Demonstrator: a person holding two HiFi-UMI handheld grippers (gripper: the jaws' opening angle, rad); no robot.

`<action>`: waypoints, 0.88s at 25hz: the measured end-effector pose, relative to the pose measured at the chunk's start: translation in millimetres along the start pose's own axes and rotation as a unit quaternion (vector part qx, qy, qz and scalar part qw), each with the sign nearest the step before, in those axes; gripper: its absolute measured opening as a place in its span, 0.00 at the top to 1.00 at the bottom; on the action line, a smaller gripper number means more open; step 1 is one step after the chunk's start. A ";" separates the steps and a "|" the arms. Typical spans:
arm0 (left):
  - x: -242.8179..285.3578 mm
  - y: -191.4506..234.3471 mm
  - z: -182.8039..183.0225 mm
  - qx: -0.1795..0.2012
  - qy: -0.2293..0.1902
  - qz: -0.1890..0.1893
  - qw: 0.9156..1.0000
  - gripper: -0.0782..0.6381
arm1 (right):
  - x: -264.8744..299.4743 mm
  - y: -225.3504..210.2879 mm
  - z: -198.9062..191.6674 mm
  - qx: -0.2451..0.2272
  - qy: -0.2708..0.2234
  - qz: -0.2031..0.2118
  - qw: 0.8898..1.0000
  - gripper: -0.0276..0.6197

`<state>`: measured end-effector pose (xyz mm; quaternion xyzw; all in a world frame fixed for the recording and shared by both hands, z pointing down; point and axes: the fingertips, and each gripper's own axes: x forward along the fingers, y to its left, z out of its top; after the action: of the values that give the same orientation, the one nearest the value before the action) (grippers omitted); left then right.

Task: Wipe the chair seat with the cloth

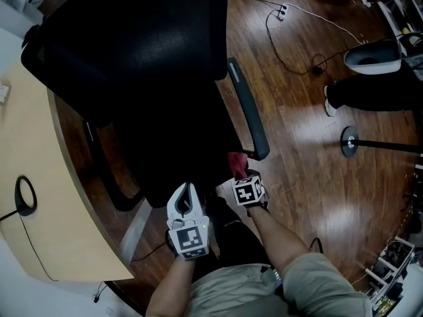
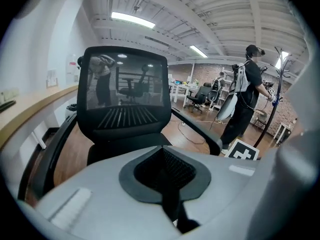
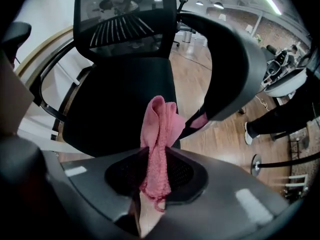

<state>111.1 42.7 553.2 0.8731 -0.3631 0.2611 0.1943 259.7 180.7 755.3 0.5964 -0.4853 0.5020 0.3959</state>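
Glossy brown wood floor [image 1: 310, 177] with a white power strip [image 1: 282, 9], pale curved desk [image 1: 46, 210], ceiling strip lights [image 2: 132, 20].

Left gripper [image 2: 167, 179] fingers together, empty; black chair [image 2: 125, 119] ahead; person [image 2: 246, 99] standing right.

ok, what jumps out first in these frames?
The pink cloth stands out most, bunched and pinched in the right tongs against the black chair seat. The chair's mesh backrest fills the upper part of the head view, with glossy wood floor to its right. The left tongs are shut with nothing between them, next to the right ones at the seat's front edge.
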 end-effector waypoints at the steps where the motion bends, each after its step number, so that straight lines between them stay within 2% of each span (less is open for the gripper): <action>1: -5.4 2.7 5.3 -0.001 -0.006 0.005 1.000 0.88 | -9.3 3.5 4.9 -0.009 -0.006 0.004 1.000 0.83; 7: -36.2 16.5 28.5 -0.013 -0.024 0.024 0.999 0.88 | -59.7 29.1 55.2 -0.073 -0.059 0.035 0.995 0.83; 15: -92.2 59.0 53.9 -0.020 -0.054 0.054 0.997 0.88 | -153.5 88.0 119.9 -0.115 -0.159 0.083 0.977 0.84; 22: -159.4 85.9 80.6 -0.029 -0.086 0.104 0.991 0.88 | -239.8 164.4 160.4 -0.177 -0.233 0.140 0.946 0.84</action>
<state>-22.4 28.1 407.4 0.8439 -0.4743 0.1936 0.1595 127.6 34.9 487.8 0.5429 -0.7237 0.3055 0.2970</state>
